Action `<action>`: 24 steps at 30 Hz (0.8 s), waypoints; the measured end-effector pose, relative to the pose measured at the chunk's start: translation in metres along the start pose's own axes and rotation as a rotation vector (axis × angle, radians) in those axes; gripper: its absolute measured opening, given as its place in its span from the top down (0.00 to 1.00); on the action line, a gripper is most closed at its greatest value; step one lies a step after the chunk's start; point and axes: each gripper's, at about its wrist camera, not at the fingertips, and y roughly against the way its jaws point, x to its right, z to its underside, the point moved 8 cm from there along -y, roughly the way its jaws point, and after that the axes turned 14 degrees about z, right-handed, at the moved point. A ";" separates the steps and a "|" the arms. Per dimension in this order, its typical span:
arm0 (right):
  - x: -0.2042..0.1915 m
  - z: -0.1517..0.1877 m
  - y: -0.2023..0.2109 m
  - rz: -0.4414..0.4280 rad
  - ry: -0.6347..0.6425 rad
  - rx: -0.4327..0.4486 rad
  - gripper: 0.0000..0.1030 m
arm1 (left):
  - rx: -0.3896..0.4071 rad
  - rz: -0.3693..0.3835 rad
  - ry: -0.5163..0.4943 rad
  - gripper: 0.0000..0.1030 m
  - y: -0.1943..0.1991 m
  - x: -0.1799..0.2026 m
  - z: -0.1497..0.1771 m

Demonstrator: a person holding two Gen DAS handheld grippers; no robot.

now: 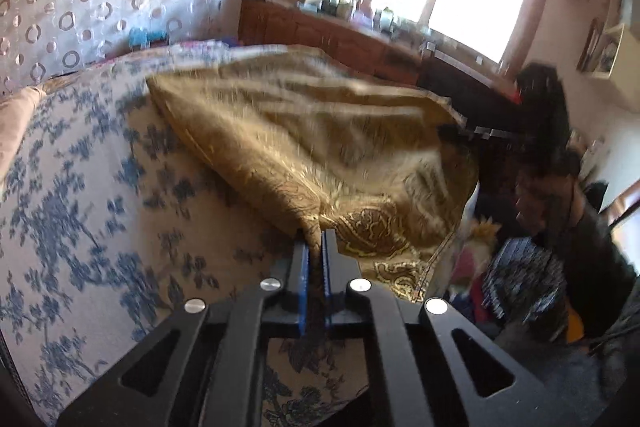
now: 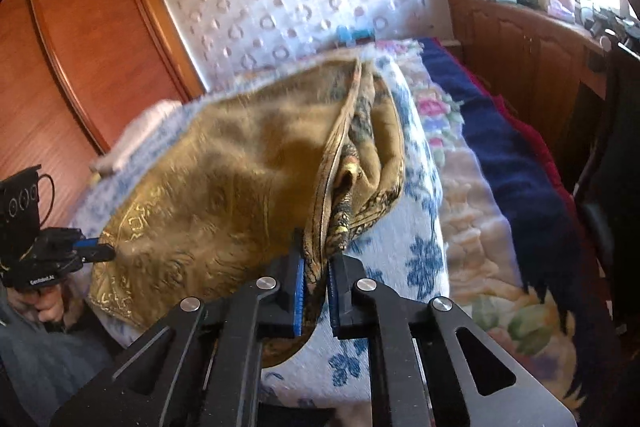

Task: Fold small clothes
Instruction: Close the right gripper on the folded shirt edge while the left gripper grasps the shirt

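A gold-brown cloth with a paisley pattern (image 1: 300, 131) (image 2: 224, 187) hangs stretched and partly lifted over a bed with a white, blue-flowered cover (image 1: 80, 187) (image 2: 420, 255). My left gripper (image 1: 314, 239) is shut on a bunched near corner of the cloth. My right gripper (image 2: 318, 261) is shut on the cloth's gathered edge at the other end, where several layers hang in folds. In the right wrist view the left gripper (image 2: 94, 253) shows at the far left end of the cloth. The picture is blurred.
A person (image 1: 560, 195) stands at the bed's right side beside a pile of clothes (image 1: 520, 287). A wooden cabinet (image 1: 320, 35) with clutter runs under the window. A wardrobe (image 2: 80, 47) stands left, and a navy blanket (image 2: 520, 167) and a floral blanket cover the bed's right side.
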 end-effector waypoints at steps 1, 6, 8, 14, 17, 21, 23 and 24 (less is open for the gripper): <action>-0.001 -0.004 0.003 -0.005 -0.005 0.015 0.94 | 0.017 0.004 -0.001 0.99 0.004 0.001 -0.007; -0.010 -0.030 0.017 -0.038 -0.011 0.079 0.95 | 0.098 0.005 -0.003 1.00 0.021 0.000 -0.044; -0.014 -0.044 0.022 -0.045 -0.010 0.107 0.95 | 0.117 0.004 0.001 1.00 0.024 -0.005 -0.058; -0.023 -0.097 0.018 -0.054 -0.016 0.169 0.95 | 0.176 -0.027 0.027 1.00 0.030 -0.038 -0.106; -0.029 -0.118 0.003 -0.045 -0.001 0.175 0.95 | 0.182 -0.042 0.044 1.00 0.026 -0.055 -0.118; -0.033 -0.135 -0.017 -0.042 0.021 0.171 0.95 | 0.171 -0.058 0.052 1.00 0.016 -0.073 -0.129; -0.034 -0.140 -0.027 -0.043 0.023 0.162 0.95 | 0.166 -0.063 0.050 1.00 0.012 -0.080 -0.134; -0.032 -0.143 -0.033 -0.042 0.022 0.155 0.95 | 0.164 -0.064 0.052 0.99 0.010 -0.082 -0.136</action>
